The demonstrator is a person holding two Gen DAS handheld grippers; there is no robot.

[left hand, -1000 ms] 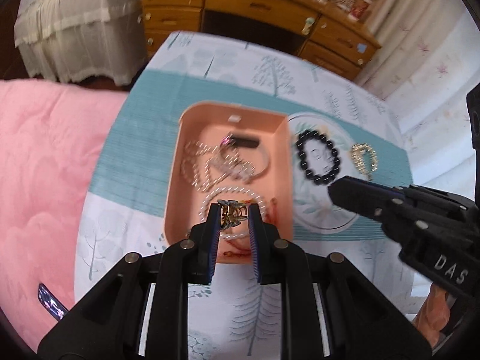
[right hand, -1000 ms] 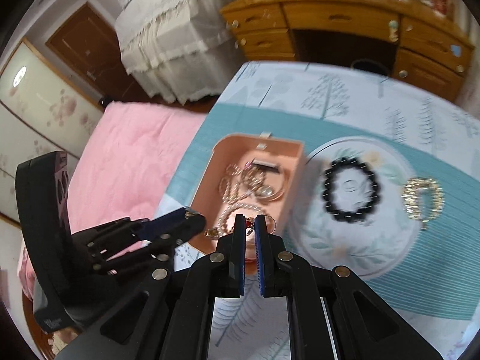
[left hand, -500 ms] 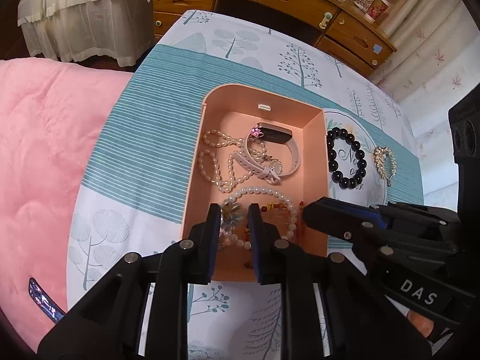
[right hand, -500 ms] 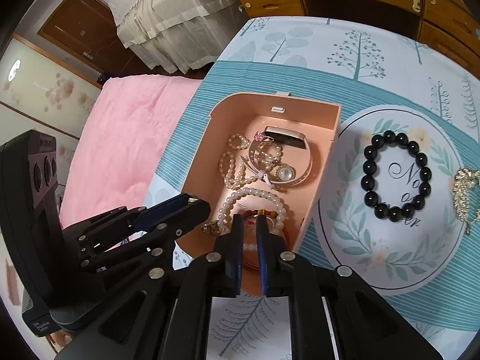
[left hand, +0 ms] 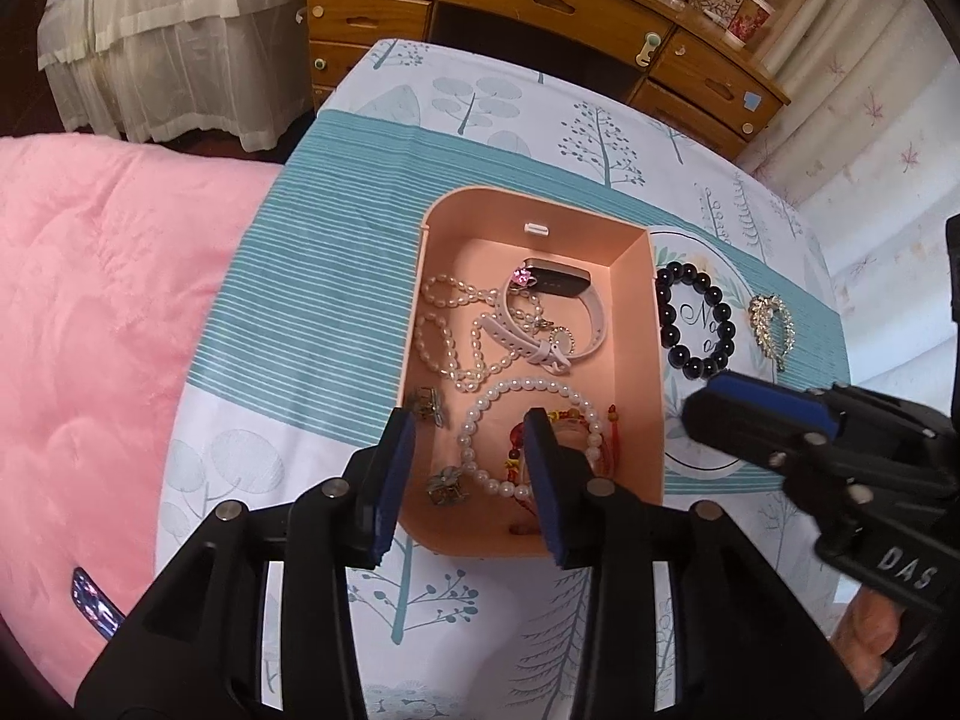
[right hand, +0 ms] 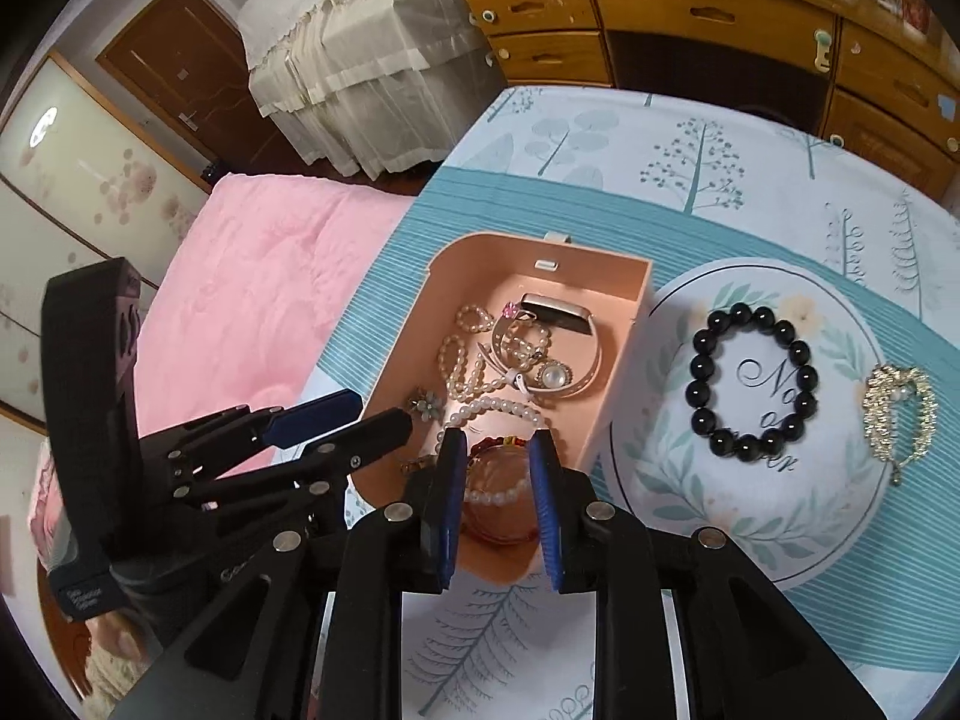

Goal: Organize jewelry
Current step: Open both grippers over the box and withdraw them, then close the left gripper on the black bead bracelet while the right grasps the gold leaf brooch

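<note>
Peach jewelry box [left hand: 630,252] on tablecloth: pearl strands, white watch, two small metal flower clips [left hand: 445,483]. Black bead bracelet [right hand: 753,383] outside, on round coaster. Left gripper [left hand: 474,483] and right gripper [right hand: 498,504] both spread wide over box, empty.

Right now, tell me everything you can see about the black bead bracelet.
The black bead bracelet is a closed ring of round, glossy black beads, all alike, looking like polished stone or glass. It lies flat on a round white mat with a leaf print and script lettering, which shows through its middle. It sits outside the peach jewelry box, on its right, apart from it, with a gold brooch farther right. Neither tool touches it.
</note>
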